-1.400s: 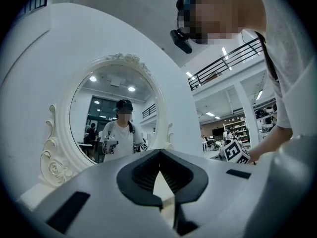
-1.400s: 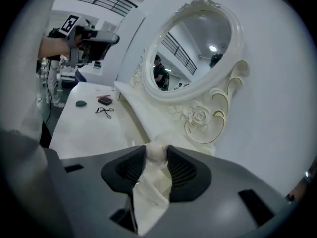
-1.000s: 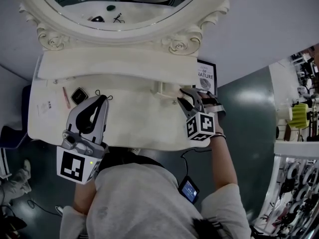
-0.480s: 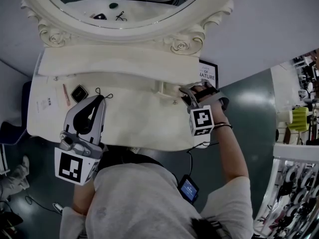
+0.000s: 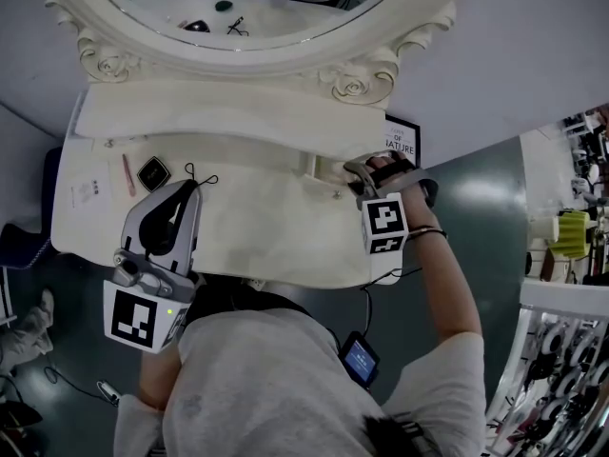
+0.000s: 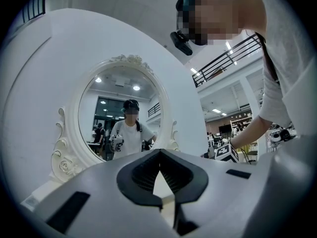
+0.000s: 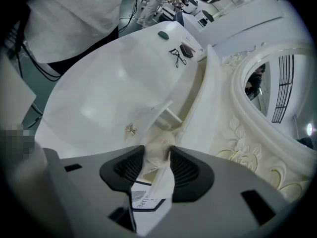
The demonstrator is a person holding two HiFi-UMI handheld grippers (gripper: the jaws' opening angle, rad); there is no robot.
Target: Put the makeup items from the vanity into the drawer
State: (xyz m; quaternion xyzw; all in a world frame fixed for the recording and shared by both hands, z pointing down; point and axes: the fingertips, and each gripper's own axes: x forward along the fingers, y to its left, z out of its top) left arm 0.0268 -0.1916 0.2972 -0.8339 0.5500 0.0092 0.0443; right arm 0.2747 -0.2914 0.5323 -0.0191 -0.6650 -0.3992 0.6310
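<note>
On the white vanity (image 5: 257, 222), my right gripper (image 5: 360, 173) points down at the right rear, beside a small drawer (image 5: 314, 168) that stands pulled out. In the right gripper view a pale, translucent item (image 7: 157, 150) sits between the pads of the right gripper (image 7: 157, 155). Those jaws have just been opening around it. The drawer (image 7: 166, 115) lies just past the tips. My left gripper (image 5: 193, 188) hovers over the front left, shut and holding nothing. A black compact (image 5: 153, 173), a pink stick (image 5: 127, 174) and a black wire tool (image 5: 200, 177) lie at the left rear.
An ornate oval mirror (image 5: 238, 55) stands behind the vanity. A framed sign (image 5: 402, 141) leans at the right end. A white card (image 5: 88, 192) lies far left. A brass butterfly knob (image 7: 130, 128) is on the drawer front. Shop shelving (image 5: 561, 255) stands to the right.
My right gripper has rolled at the wrist and shifted a little to the right and lower beside the drawer. The left gripper has stayed where it was.
</note>
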